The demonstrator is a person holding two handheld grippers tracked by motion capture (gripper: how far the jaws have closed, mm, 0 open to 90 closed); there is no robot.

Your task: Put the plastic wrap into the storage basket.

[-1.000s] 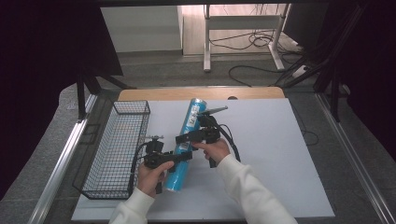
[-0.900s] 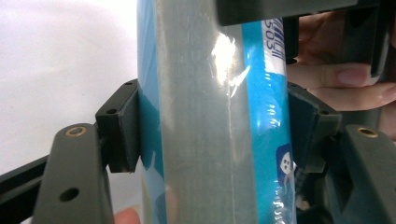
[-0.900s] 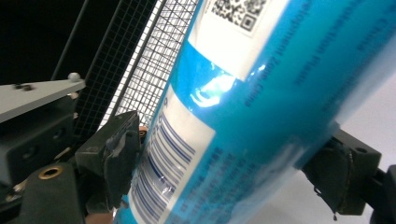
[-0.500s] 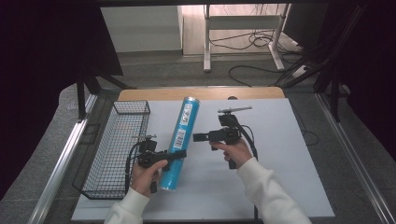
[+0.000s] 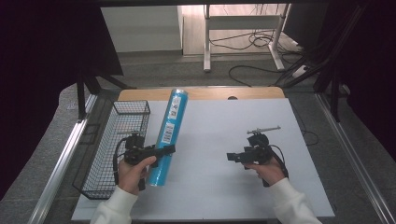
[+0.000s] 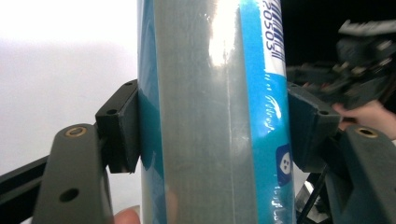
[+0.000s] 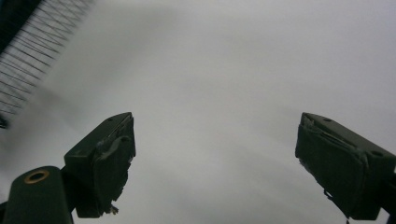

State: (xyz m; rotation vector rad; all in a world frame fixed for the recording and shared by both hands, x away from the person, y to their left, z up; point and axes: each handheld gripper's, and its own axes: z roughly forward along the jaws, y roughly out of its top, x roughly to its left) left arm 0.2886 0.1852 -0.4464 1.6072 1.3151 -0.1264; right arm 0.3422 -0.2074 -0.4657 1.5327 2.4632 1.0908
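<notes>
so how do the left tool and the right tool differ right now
The left tool is shut on the blue roll; the right tool stands open with nothing between its jaws. The left sits beside the wire basket; the right is apart over bare white tabletop. Both are black, hand-held, pointing sideways.

Landmark: white table sheet [image 5: 219, 140]
Wire basket [image 5: 112, 149]: black mesh, on the sheet's left edge
Wooden strip [image 5: 205, 93]: along the sheet's far edge
Cables [image 5: 252, 42]: on floor beyond the sheet
</notes>
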